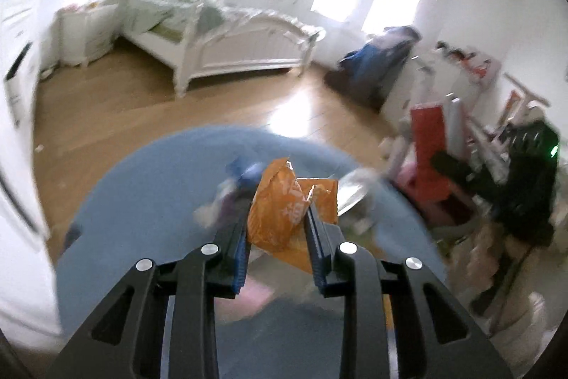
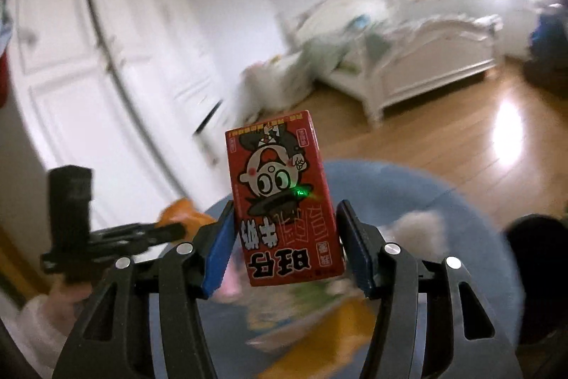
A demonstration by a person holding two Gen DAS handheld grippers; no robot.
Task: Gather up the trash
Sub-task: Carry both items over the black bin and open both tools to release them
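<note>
My left gripper (image 1: 277,201) is shut on a crumpled orange snack wrapper (image 1: 284,212) and holds it above a round blue rug (image 1: 142,201). My right gripper (image 2: 284,212) is shut on a red milk carton (image 2: 284,201) with a cartoon face, held upside down above the same rug (image 2: 443,201). In the right wrist view the left gripper (image 2: 170,229) shows at the lower left with the orange wrapper (image 2: 181,212) in it. Blurred trash lies on the rug: blue and white bits (image 1: 241,173) and a shiny foil piece (image 1: 351,190).
A white bed (image 1: 227,41) stands at the far wall on the wooden floor (image 1: 142,105). White wardrobe doors (image 2: 88,77) run along the left. A red box (image 1: 429,144) and cluttered items (image 1: 497,148) crowd the right side. A dark blue pile (image 1: 376,59) sits near the windows.
</note>
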